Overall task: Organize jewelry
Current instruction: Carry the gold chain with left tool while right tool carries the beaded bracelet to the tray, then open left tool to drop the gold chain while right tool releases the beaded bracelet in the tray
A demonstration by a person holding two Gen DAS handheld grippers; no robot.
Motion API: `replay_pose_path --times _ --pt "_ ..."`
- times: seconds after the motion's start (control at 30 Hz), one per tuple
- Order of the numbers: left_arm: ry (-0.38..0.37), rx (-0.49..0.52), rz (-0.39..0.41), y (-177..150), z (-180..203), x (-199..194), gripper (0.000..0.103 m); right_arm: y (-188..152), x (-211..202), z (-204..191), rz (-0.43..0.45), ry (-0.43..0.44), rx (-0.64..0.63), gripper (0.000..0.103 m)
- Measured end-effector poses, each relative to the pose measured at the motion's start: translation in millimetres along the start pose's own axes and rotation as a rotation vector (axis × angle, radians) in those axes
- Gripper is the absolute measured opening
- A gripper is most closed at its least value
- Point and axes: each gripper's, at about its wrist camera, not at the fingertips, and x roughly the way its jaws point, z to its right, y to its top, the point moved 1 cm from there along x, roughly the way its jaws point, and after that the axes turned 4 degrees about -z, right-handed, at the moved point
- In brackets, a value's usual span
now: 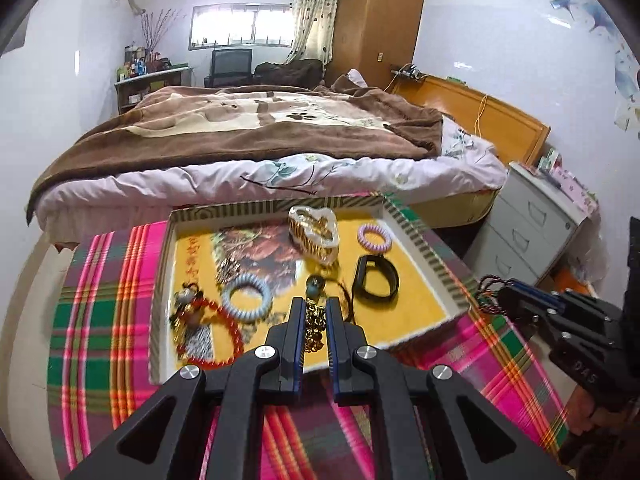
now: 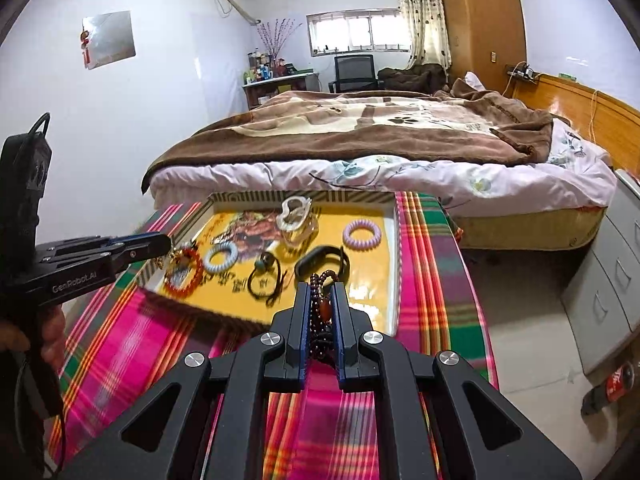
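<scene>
A shallow yellow-floored tray (image 1: pixel 280 205) (image 2: pixel 394 240) with a striped rim lies on the plaid cloth. My left gripper (image 1: pixel 315 305) is shut on a gold chain (image 1: pixel 316 326) above the tray's near edge. From the right wrist view it shows at the left (image 2: pixel 162 245), with the chain (image 2: pixel 175 257) dangling. My right gripper (image 2: pixel 320 293) is shut on a dark bead bracelet (image 2: pixel 321 312) with an orange bead, and appears at the tray's right corner (image 1: pixel 500 294). In the tray lie a clear heart box (image 1: pixel 314 236), a purple coil tie (image 1: pixel 374 238), a black wristband (image 1: pixel 376 280), a blue coil tie (image 1: pixel 246 296) and a red bead bracelet (image 1: pixel 226 338).
The table carries a pink, green and orange plaid cloth (image 1: pixel 104 300). A bed (image 1: pixel 248 136) with a brown blanket runs right behind the tray. A grey drawer cabinet (image 1: pixel 532 224) stands to the right. A person's hand (image 2: pixel 48 336) grips the left tool's handle.
</scene>
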Motion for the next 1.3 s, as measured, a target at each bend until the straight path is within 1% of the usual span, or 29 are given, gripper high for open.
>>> replay_pose_path --times 0.1,0.23,0.43,0.57,0.77,0.83,1.07,1.17,1.23,1.27,1.3 --pt "0.0 -0.007 -0.013 7.2 -3.6 12.7 0.01 9.3 16.1 6.1 -0.009 0.005 0.017 0.01" --pt "-0.006 -0.01 -0.051 5.1 -5.4 33.7 0.01 18.9 43.1 14.0 -0.044 -0.007 0.038 0.01" --pt "0.006 -0.036 -0.113 -6.6 -15.4 65.8 0.01 19.8 73.7 17.5 -0.089 -0.022 0.027 0.01" --pt "0.013 -0.042 -0.14 -13.8 -19.6 78.6 0.01 18.0 90.2 21.2 -0.12 -0.037 0.023 0.01" --pt "0.024 -0.041 -0.157 -17.7 -22.7 86.8 0.01 14.7 102.2 20.3 -0.141 -0.086 -0.004 0.01" --pt "0.035 -0.046 -0.167 -18.8 -23.4 89.4 0.01 13.7 105.1 21.5 -0.149 -0.092 -0.006 0.01" --pt "0.036 -0.062 -0.186 -23.3 -25.7 97.4 0.01 10.8 112.5 25.4 -0.162 -0.111 -0.01 0.01" --pt "0.042 -0.067 -0.191 -23.0 -27.2 99.9 0.01 10.0 113.6 25.8 -0.162 -0.106 -0.011 0.01" --pt "0.045 -0.068 -0.196 -23.7 -27.5 101.0 0.011 9.3 114.5 25.4 -0.165 -0.105 -0.016 0.01" --pt "0.047 -0.068 -0.196 -23.9 -27.8 101.4 0.012 9.0 114.9 24.9 -0.165 -0.107 -0.018 0.01" --pt "0.048 -0.068 -0.197 -24.3 -28.0 101.8 0.017 8.6 115.1 24.9 -0.166 -0.107 -0.018 0.01"
